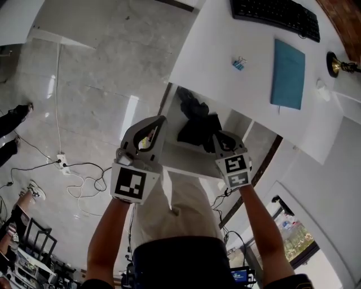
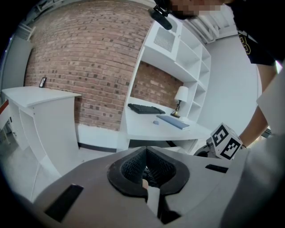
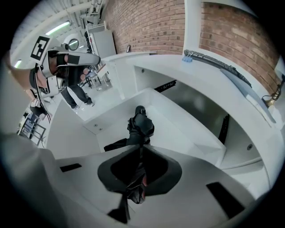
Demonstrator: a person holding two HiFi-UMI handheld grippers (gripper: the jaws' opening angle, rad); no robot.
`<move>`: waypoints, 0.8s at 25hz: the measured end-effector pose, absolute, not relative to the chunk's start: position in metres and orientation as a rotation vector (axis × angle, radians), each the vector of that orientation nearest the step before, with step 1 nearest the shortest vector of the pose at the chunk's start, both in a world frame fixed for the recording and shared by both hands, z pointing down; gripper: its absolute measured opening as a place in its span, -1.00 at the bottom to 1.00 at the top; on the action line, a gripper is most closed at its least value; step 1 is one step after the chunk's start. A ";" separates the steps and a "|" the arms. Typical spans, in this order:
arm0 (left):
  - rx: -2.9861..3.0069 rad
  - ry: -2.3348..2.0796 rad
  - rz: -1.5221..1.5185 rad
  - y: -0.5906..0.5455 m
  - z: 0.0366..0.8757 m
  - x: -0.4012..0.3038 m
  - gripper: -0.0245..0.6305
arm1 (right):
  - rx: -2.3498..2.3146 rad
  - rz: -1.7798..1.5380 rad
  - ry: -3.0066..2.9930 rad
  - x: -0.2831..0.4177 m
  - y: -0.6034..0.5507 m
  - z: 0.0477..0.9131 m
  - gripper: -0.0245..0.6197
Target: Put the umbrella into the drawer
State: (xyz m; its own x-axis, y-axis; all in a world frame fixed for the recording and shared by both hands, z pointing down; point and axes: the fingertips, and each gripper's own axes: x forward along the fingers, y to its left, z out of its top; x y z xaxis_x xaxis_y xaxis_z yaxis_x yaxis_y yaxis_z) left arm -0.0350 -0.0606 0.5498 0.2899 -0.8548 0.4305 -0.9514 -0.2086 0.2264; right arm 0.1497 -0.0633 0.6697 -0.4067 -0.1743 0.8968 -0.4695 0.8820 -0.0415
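The black folded umbrella (image 1: 194, 121) lies in the open white drawer (image 1: 189, 153) under the desk. In the right gripper view the umbrella (image 3: 140, 124) hangs below the jaws, its lower end down in the drawer (image 3: 191, 133). My right gripper (image 3: 140, 150) is shut on a fold of its black fabric, which bunches between the pads. From the head view my right gripper (image 1: 218, 139) sits at the umbrella's right side. My left gripper (image 1: 159, 123) is beside the drawer's left edge, jaws shut (image 2: 146, 150), tips meeting with no umbrella between them.
On the white desk (image 1: 225, 62) above the drawer lie a black keyboard (image 1: 276, 17), a blue notebook (image 1: 289, 73), a blue binder clip (image 1: 238, 63) and a brass lamp base (image 1: 338, 65). Cables (image 1: 84, 180) and a power strip (image 1: 61, 161) lie on the floor to the left.
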 end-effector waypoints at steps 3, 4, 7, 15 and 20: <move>2.156 -1.587 0.310 -0.063 0.533 -0.029 -0.87 | 0.490 0.367 -2.015 0.143 -0.066 0.649 -0.91; 2.167 -1.579 0.322 -0.062 0.527 -0.028 -0.87 | 0.496 0.373 -2.026 0.140 -0.066 0.641 -0.92; 2.193 -1.557 0.349 -0.063 0.505 -0.023 -0.87 | 0.537 0.394 -2.061 0.134 -0.070 0.611 -0.92; 2.220 -1.578 0.305 -0.075 0.415 -0.016 -0.87 | 0.728 0.574 -2.171 0.131 -0.082 0.509 -0.92; 2.279 -1.552 0.253 -0.081 0.351 -0.004 -0.87 | 0.864 0.561 -2.261 0.134 -0.095 0.432 -0.92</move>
State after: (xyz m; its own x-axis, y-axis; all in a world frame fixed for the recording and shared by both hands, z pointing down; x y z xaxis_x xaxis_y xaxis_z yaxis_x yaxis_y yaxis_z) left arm -0.0035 -0.0812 0.3511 0.3770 -0.8578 0.3494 -0.9243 -0.3245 0.2006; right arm 0.1339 -0.0949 0.4316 -0.5753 -0.4292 0.6963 -0.7048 0.6922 -0.1556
